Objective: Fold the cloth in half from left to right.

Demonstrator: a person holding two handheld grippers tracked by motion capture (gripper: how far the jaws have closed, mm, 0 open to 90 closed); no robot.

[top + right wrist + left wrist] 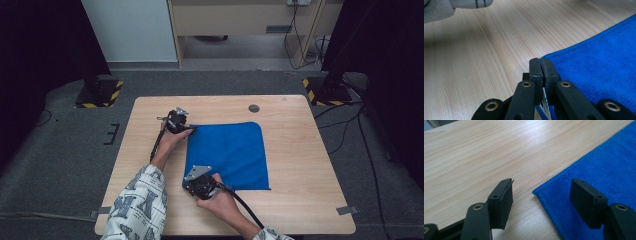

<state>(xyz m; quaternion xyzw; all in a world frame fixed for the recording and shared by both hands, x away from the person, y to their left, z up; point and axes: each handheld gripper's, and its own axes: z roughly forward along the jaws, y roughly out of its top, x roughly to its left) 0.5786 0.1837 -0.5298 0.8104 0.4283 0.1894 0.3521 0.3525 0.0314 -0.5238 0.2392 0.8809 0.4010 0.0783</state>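
Right gripper (541,65) fingers clamp blue cloth (227,155) corner; left gripper (541,195) fingers apart astride another corner

wooden table (300,165) | grey carpet floor (65,150) | striped stand bases (100,95) | floor cables (345,130)

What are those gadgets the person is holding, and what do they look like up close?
Each hand holds a black gripper: the left gripper and the right gripper. Each has two blocky black jaws on arms with brass-coloured rivets, a grey three-cornered plate on top and a black cable trailing back. The sleeves are pale with a dark printed pattern.
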